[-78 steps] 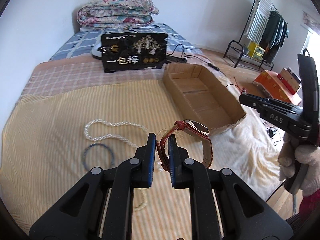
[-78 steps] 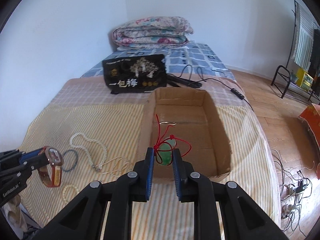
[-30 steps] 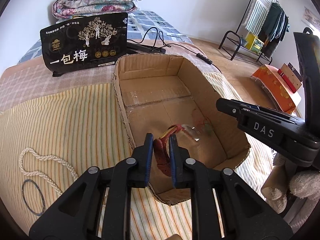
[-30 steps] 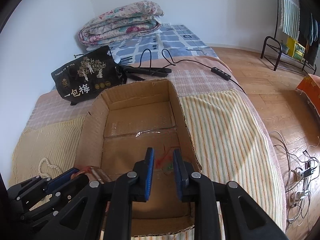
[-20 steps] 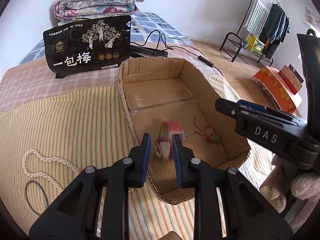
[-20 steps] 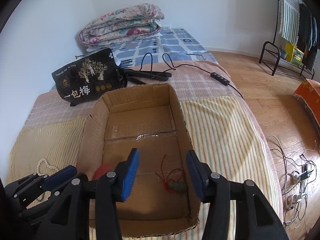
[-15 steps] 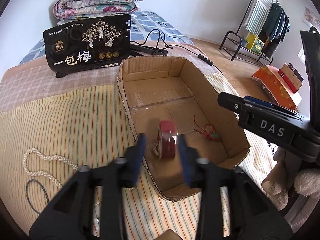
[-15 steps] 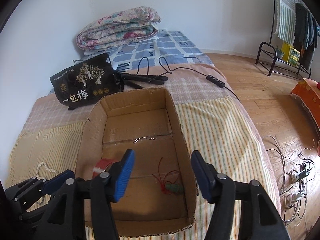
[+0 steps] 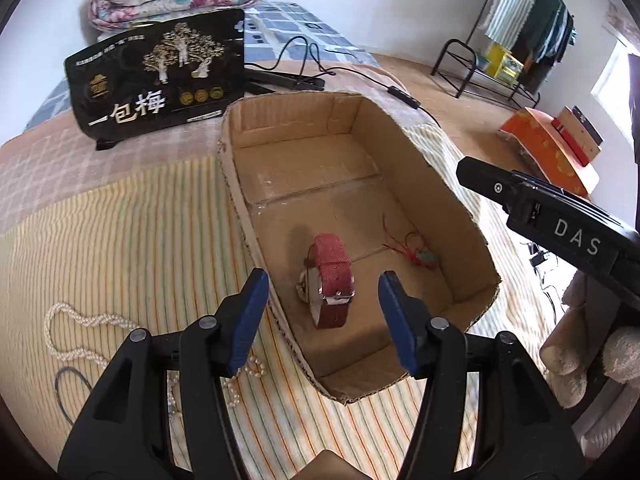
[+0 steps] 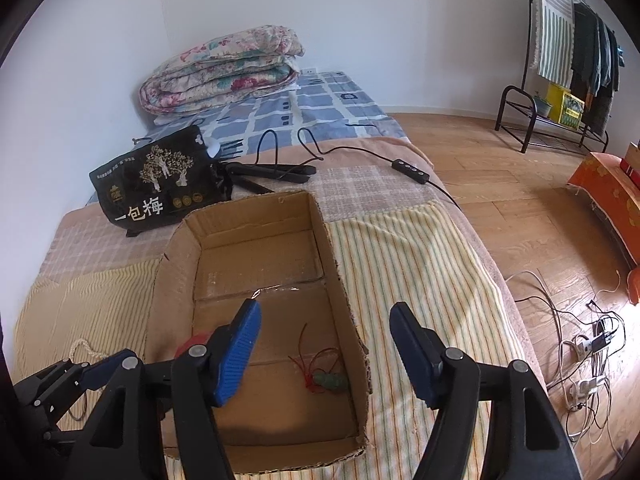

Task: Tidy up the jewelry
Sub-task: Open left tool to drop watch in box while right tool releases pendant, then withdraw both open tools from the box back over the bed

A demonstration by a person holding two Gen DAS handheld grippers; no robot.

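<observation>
Two pieces were in the cardboard box [image 9: 436, 184] at this moment; the rest lay on the striped blanket [image 9: 132, 240] covering the bed. No desk here, so I'm locating by the box and the blanket.

Box sat open-topped on the blanket, right of middle, with a black printed bag [image 9: 160, 84] propped just past its far-left corner. Folded quilt [image 10: 220, 68] well beyond that, at the far end of the bed.

Left gripper [image 9: 323, 316] hovered over the box's near-left corner, jaws spread wide, holding nothing. Right gripper [image 10: 325, 354] hung over the near end of the box, jaws likewise released and empty.

Inside the box: red-strap watch [image 9: 328, 280] standing on edge near the near-left wall, and the green pendant on red cord [image 9: 416, 252] on the floor toward the near-right wall, apart from the watch.

Outside the box, near the blanket's left edge: white bead necklace [image 9: 76, 340] in a loose loop, one end trailing under the left gripper's arm, and a thin dark ring bangle [image 9: 70, 384] just beside it.

My read: drop-off step was finished for both pieces, so roughly halfway through. Next move likely calls for swinging the left gripper back toward the blanket's left edge and coming down on the necklace. The strand is slack and low against soft fabric, so the pinch would need to land on a bunched section, without snagging cloth.
</observation>
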